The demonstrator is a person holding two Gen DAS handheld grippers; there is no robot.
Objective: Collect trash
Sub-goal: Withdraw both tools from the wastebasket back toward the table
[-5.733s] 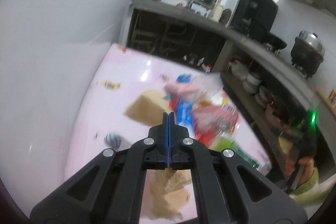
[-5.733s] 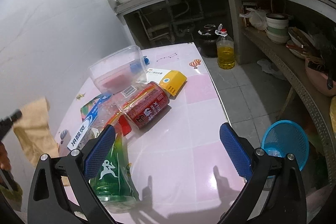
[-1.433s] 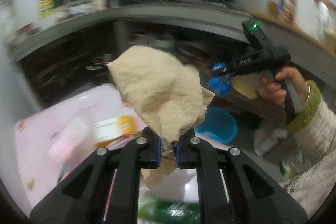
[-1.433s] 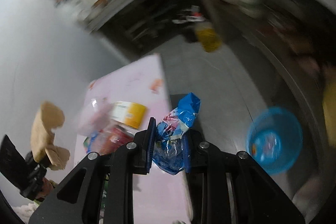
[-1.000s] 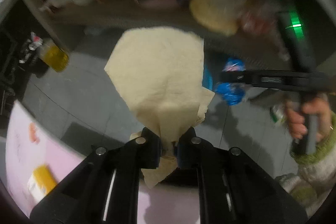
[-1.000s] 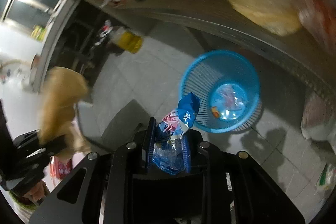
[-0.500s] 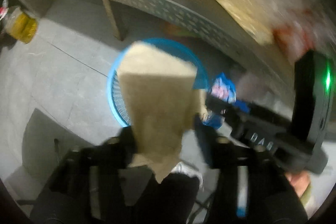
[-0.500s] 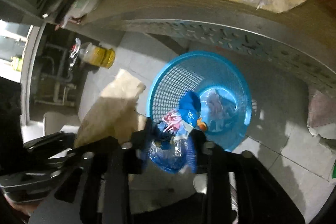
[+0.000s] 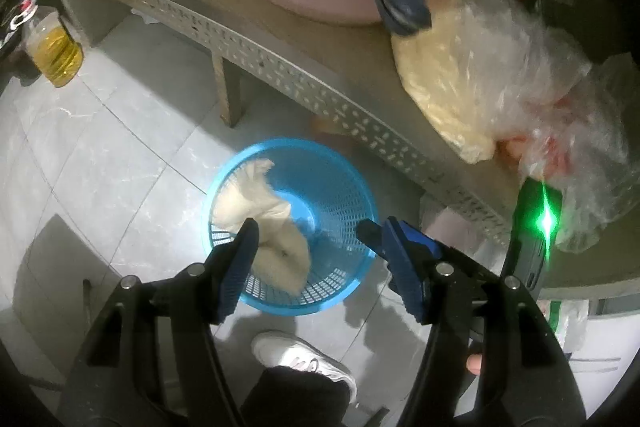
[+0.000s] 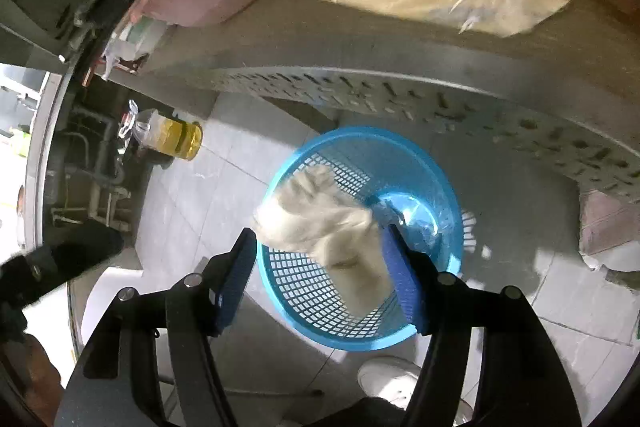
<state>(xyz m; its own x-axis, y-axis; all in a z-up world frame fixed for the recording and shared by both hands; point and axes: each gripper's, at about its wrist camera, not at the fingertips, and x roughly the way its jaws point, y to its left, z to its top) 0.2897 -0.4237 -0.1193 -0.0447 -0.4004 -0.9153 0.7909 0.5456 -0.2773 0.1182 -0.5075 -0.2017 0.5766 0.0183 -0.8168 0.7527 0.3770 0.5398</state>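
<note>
We've got both grippers pointing steeply down over the one blue basket [image 9: 352,187] on the floor. Left gripper [image 9: 316,239] and right gripper [image 10: 320,251] each have their jaws opening with nothing pinched. A second ago we were clamping the tan paper [image 9: 264,219] on the left and a blue wrapper on the right; now the paper's inside the basket, against its left wall. We can't really spot the wrapper. One white shoe [image 9: 300,351] below.
</note>
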